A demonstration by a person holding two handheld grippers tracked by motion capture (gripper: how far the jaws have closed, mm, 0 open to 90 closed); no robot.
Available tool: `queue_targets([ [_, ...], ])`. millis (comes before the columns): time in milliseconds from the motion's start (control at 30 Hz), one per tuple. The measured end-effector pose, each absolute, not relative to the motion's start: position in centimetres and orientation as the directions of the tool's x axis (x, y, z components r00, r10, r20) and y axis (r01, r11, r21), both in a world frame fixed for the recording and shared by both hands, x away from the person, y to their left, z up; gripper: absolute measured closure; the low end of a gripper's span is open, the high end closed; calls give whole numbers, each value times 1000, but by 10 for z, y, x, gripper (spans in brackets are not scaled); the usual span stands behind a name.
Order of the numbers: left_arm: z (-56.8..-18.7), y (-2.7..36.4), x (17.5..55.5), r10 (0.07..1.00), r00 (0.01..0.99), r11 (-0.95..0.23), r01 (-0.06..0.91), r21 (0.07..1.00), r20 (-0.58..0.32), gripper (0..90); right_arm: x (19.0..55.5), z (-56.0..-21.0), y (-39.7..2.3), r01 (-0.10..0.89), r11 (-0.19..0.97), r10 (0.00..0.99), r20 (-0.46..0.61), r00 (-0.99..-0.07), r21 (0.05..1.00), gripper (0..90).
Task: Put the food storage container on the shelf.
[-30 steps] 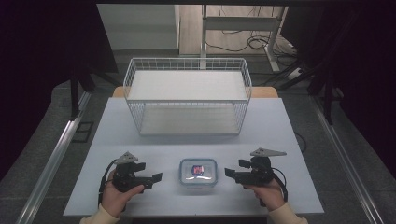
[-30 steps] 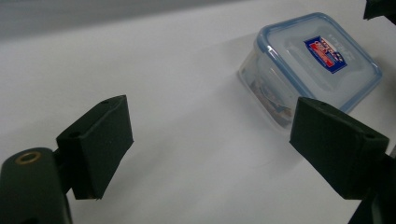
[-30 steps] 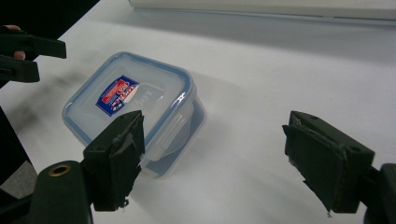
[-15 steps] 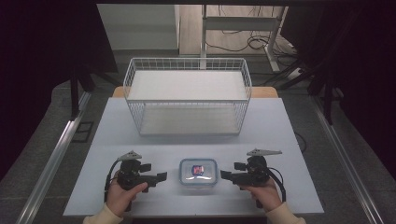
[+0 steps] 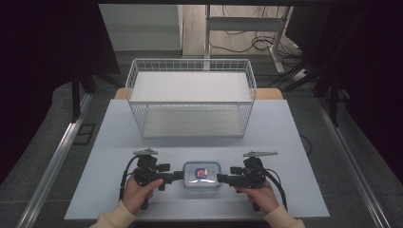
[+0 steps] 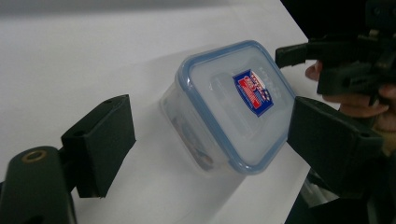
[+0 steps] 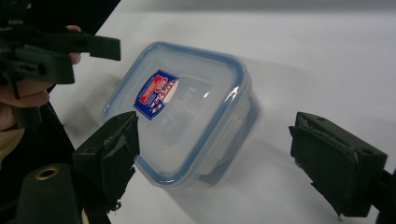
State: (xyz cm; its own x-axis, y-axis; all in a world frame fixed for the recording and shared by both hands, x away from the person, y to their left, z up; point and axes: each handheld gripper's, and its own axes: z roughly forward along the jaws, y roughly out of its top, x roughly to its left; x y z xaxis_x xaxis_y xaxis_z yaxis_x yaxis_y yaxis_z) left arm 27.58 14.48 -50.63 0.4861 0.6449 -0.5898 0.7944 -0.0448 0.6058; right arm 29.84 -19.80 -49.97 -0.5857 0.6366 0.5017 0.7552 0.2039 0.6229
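A clear plastic container [image 5: 202,175] with a blue-rimmed lid and a red-and-blue label lies flat near the table's front edge. My left gripper [image 5: 178,176] points at its left side. In the left gripper view the container [image 6: 233,102] lies between the jaws of my left gripper [image 6: 210,126]. These have just been closing slightly, and the pads stand off its walls. My right gripper [image 5: 223,179] faces the container's right side. In the right gripper view my right gripper [image 7: 217,133] has its jaws wide, having just opened a little. They flank the container's [image 7: 182,107] near end without pressing on it.
A white wire basket [image 5: 190,61] stands on the pale table [image 5: 285,133] behind the container. Dark floor, metal rails and cables surround the table. In each gripper view the other hand's gripper [image 6: 336,56] [image 7: 60,51] shows beyond the container.
Both hands have closed in on the container. The left gripper has slid right to it and the right gripper has edged left. The container has stayed put.
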Motion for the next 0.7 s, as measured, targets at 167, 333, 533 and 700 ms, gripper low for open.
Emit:
queue_targets([
  [167, -510, 141, 281, 622, 467, -28, 815, 578, -629, 161, 299, -503, -193, 759, 213, 638, 501, -585, 615, 164],
  [333, -515, 137, 285, 604, 461, -34, 830, 557, -650, 172, 301, -505, -190, 772, 204, 633, 520, -573, 602, 175],
  [533, -520, 134, 286, 596, 462, -49, 837, 544, -657, 188, 302, -510, -185, 781, 217, 626, 530, -572, 586, 185],
  [700, -523, 130, 287, 583, 465, -64, 844, 532, -667, 192, 303, -513, -182, 787, 213, 616, 546, -568, 579, 208],
])
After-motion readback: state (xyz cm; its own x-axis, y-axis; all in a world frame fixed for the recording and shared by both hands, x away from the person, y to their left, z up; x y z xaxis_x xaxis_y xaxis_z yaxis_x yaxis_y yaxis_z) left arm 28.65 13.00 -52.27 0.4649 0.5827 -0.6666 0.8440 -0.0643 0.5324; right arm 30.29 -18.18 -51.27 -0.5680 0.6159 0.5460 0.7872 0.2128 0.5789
